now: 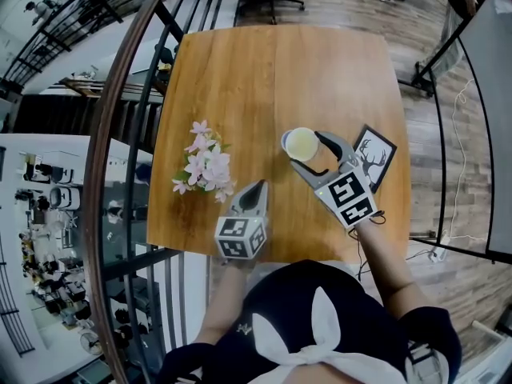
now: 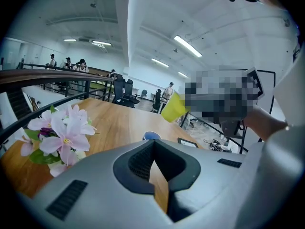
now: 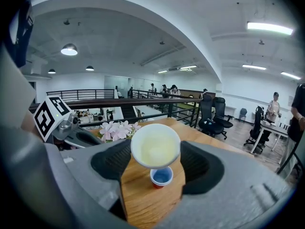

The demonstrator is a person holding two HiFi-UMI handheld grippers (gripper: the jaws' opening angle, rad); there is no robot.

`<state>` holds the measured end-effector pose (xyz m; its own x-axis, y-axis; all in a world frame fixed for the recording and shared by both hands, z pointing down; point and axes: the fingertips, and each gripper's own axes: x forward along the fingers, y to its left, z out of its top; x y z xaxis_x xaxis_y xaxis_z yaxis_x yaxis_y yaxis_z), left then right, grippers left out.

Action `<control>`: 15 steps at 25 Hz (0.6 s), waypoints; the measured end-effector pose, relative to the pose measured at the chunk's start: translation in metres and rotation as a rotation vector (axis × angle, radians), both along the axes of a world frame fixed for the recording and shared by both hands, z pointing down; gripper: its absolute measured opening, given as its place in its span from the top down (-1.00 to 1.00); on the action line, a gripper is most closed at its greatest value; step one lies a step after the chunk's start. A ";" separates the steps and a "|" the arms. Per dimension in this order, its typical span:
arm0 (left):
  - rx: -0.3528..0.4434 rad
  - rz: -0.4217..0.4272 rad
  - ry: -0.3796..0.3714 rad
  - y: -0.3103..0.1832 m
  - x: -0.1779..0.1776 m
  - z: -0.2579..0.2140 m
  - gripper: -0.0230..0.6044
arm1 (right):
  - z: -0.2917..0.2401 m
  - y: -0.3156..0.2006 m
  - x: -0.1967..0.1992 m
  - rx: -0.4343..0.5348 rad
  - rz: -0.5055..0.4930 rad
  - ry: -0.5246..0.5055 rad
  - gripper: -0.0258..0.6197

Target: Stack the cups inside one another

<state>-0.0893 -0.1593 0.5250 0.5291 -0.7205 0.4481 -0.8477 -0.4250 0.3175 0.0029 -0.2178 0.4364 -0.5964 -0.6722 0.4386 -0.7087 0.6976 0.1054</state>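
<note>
Head view, looking steeply down: a person in a dark top stands at the near edge of a square wooden table (image 1: pixel 240 78), with both forearms reaching forward. The right gripper (image 1: pixel 308 150), with its marker cube towards the person, angles up and to the left, and its jaws are closed around a pale yellow plastic cup (image 1: pixel 300 142) whose open mouth faces the camera. Just to its right, a small black-framed deer picture (image 1: pixel 374 157) lies on the wood. The left gripper (image 1: pixel 256 189) sits low near the table's near edge and points away from the person. A bunch of pink artificial flowers (image 1: pixel 204 166) is just to its left. This view shows no second cup. Left gripper view: this gripper's jaws are drawn in until the tips meet, and only table wood shows in the gap behind them. This view shows what the head view does not: a small cup, blue inside and red outside (image 2: pixel 151 136), standing on the table. The yellow cup is tilted in the air above and to the right of it, clear of the surface. Right gripper view: the yellow cup fills the space between the jaws, which press on it from both sides. The small cup stands on the table directly below it, apart from it.
</note>
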 end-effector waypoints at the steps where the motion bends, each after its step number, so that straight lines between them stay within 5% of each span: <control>1: -0.003 0.000 0.000 -0.001 0.000 0.002 0.87 | 0.002 -0.003 0.000 -0.002 0.002 0.000 -0.07; 15: -0.035 -0.013 0.000 -0.015 -0.004 0.016 0.87 | 0.023 -0.032 -0.002 -0.038 0.001 0.009 -0.08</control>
<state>-0.0934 -0.1746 0.5409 0.5195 -0.7116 0.4731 -0.8532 -0.4025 0.3316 0.0007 -0.2497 0.4590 -0.5913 -0.6557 0.4694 -0.7087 0.7003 0.0855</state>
